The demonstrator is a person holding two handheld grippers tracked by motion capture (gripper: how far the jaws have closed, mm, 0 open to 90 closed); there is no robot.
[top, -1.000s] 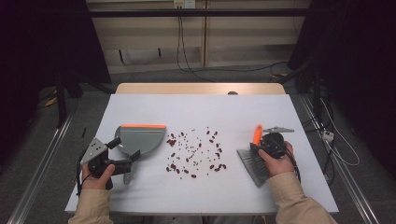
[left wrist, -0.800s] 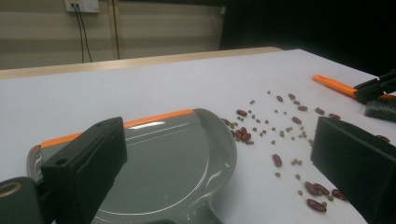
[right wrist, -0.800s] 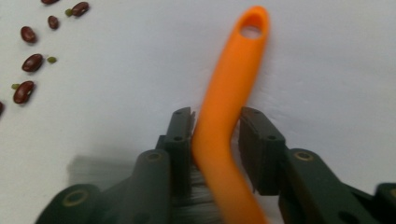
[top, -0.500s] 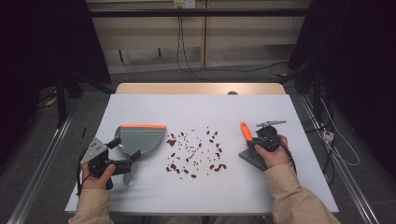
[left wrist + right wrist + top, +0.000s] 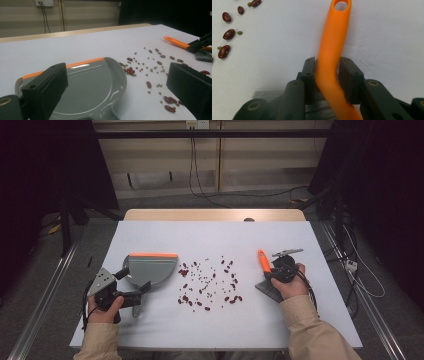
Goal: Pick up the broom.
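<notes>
Beige sleeves (image 5: 310, 330), black tongs (image 5: 327, 75) with screwed pads, grey three-cornered plate (image 5: 101, 281), trailing cable

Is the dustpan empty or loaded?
Empty. The dustpan has a bare grey tray; the beans all lie scattered on the table beside it.

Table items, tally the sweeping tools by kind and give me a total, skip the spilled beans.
Dustpan: 1
Brush: 1
Total: 2
</notes>
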